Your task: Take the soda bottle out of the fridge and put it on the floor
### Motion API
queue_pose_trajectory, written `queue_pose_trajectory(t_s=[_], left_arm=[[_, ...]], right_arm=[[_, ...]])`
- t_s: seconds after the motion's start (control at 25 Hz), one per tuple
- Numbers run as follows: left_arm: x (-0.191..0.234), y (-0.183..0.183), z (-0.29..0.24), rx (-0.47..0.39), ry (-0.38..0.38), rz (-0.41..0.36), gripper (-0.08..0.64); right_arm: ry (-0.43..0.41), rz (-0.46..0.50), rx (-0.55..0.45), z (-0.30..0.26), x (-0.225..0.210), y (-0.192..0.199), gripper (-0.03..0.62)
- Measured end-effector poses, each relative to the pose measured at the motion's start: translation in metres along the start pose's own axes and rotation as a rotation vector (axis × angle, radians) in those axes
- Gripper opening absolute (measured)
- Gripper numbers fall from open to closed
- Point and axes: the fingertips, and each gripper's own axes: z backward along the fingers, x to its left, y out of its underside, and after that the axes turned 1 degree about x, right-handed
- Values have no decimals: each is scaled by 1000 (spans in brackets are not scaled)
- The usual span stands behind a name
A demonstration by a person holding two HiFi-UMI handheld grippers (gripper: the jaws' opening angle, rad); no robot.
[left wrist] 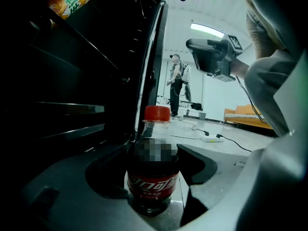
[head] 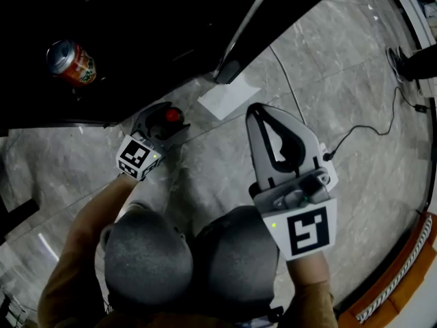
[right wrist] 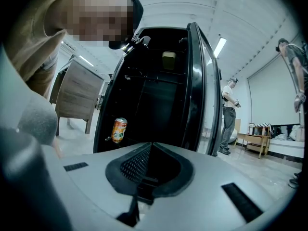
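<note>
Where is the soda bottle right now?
The soda bottle stands upright between the left gripper's jaws, low over the floor beside the bottom corner of the open fridge door. In the head view it is left of centre.

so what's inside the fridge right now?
One orange can on a low shelf of the fridge, plus a pale yellowish item higher up. The rest is too dark to make out. The soda bottle is outside, in the left gripper.

Tan sleeves (head: 72,272), grey trousers (head: 147,262), grey hand-held gripper (head: 261,111)
</note>
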Motion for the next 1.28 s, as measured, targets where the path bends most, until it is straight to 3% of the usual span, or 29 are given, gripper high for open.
queue_pose_trajectory(t_s=[0.48, 0.76, 1.28], left_arm=[[-2, 16, -8, 15, 25, -15, 307], [-10, 18, -5, 32, 51, -92, 307], [-10, 23, -2, 42, 57, -87, 307]], right_arm=[[19, 7, 32, -4, -3, 7, 2], [29, 5, 70, 2, -14, 23, 2], [15, -16, 47, -3, -15, 30, 2]])
